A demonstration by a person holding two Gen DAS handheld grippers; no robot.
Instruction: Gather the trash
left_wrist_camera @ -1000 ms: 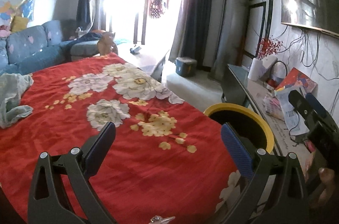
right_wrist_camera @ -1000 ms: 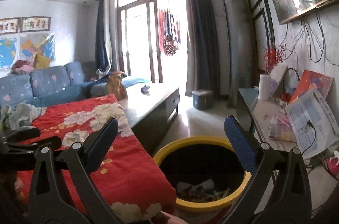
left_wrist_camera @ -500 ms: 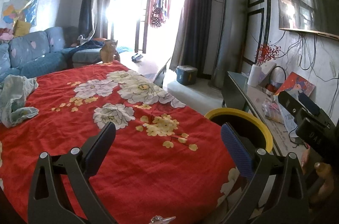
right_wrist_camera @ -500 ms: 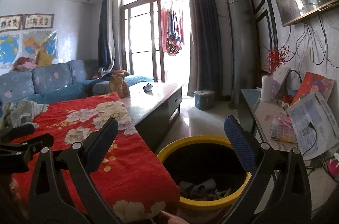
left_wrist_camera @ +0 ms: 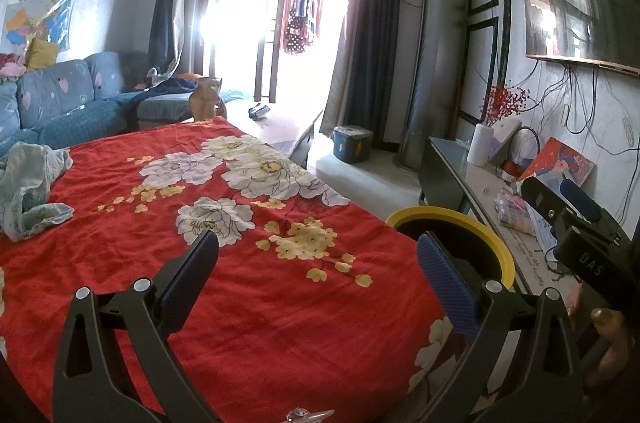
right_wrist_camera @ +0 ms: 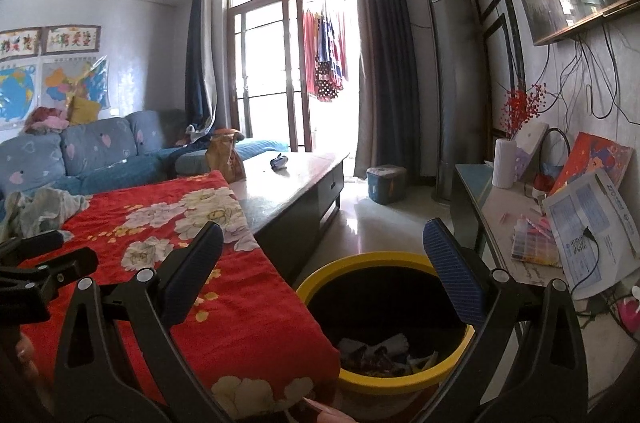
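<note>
A yellow-rimmed black trash bin [right_wrist_camera: 384,307] stands on the floor at the table's right corner, with several pieces of trash [right_wrist_camera: 384,353] at its bottom. It also shows in the left wrist view [left_wrist_camera: 460,235]. My right gripper [right_wrist_camera: 324,263] is open and empty, held above the bin and the table corner. My left gripper [left_wrist_camera: 316,271] is open and empty above the red flowered tablecloth [left_wrist_camera: 240,263]. The right gripper's body shows at the right edge of the left wrist view [left_wrist_camera: 576,231].
A crumpled pale cloth [left_wrist_camera: 28,183] lies at the table's left. A dark coffee table [right_wrist_camera: 296,183] with a brown paper bag [right_wrist_camera: 224,159] stands behind. A sofa [right_wrist_camera: 80,155] is at the left. A side shelf [right_wrist_camera: 552,235] with papers is at the right.
Both grippers have tilted up a little, so the ceiling shows more. Both stay open and empty.
</note>
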